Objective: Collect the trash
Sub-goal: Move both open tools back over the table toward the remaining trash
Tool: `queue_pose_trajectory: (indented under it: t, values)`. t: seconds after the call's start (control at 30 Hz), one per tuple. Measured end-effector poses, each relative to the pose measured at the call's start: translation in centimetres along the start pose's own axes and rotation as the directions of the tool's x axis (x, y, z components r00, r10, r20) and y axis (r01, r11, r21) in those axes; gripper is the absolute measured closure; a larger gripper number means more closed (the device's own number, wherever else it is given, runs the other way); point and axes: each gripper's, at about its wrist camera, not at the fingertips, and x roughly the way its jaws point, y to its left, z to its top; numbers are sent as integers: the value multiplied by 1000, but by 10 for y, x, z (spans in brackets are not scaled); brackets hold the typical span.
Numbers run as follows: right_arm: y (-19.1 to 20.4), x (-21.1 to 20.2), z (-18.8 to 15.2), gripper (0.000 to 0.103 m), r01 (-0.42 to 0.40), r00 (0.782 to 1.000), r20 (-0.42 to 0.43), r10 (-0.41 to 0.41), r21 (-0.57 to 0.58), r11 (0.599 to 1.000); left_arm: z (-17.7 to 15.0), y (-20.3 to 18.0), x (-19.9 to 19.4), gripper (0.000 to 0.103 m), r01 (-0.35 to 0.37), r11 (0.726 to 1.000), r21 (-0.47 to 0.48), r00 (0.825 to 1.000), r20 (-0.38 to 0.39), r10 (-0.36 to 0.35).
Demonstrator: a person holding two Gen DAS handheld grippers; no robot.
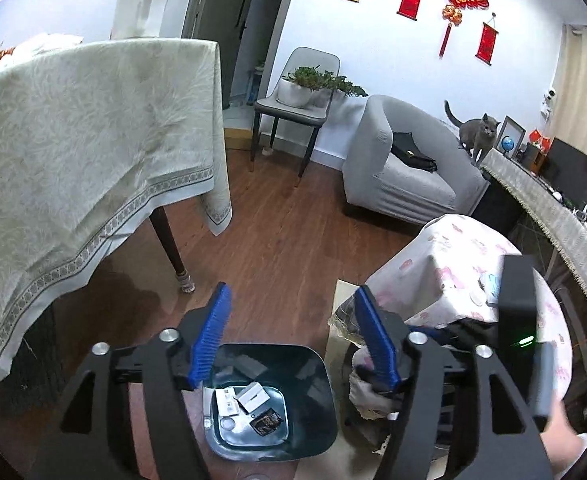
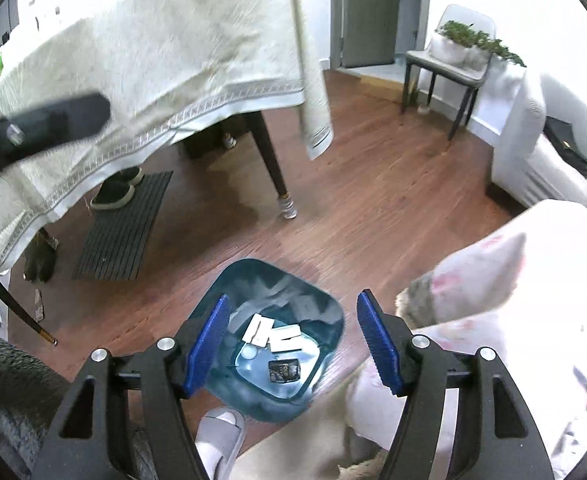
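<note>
**Both grippers hang empty over the trash bin**

The left gripper point(image 1: 289, 336) and right gripper point(image 2: 291, 336) both have their jaws apart with nothing between them. Below stands the dark teal trash bin point(image 2: 325, 312) on the wooden floor point(image 2: 373, 184), holding white cartons point(image 2: 281, 338) and a black wrapper point(image 2: 284, 370). A cloth-covered desk point(image 2: 153, 60) stands beyond

Dark teal plastic bin point(image 2: 325, 320), lower centre: glossy, smooth walls. Contents: white matt paper cards point(image 2: 271, 332) and a shiny black foil wrapper point(image 2: 283, 370). Reddish-brown wood floor point(image 2: 373, 184): smooth, slight sheen. Cream woven cloth point(image 1: 93, 140) over the table, upper left: matt, textured. Tongs' blue pads point(image 1: 211, 336): ribbed, matt.
</note>
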Motion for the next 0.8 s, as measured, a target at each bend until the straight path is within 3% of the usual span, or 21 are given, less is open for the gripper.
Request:
queue_pose_trajectory:
  t: [0.33, 0.43, 0.8]
  values:
    - [-51, -65, -12, 36, 81, 992, 92, -88, 73, 994, 1, -50, 11, 30, 55, 996, 74, 998, -8, -55]
    - [-68, -82, -20, 31, 102, 987, 112, -113, 103, 989, 0, -68, 16, 28, 83, 992, 92, 996, -18, -82]
    - [-122, -122, -53, 24, 166, 973, 127, -191, 188, 968, -8, -130, 31, 25, 172, 972, 160, 985, -48, -166]
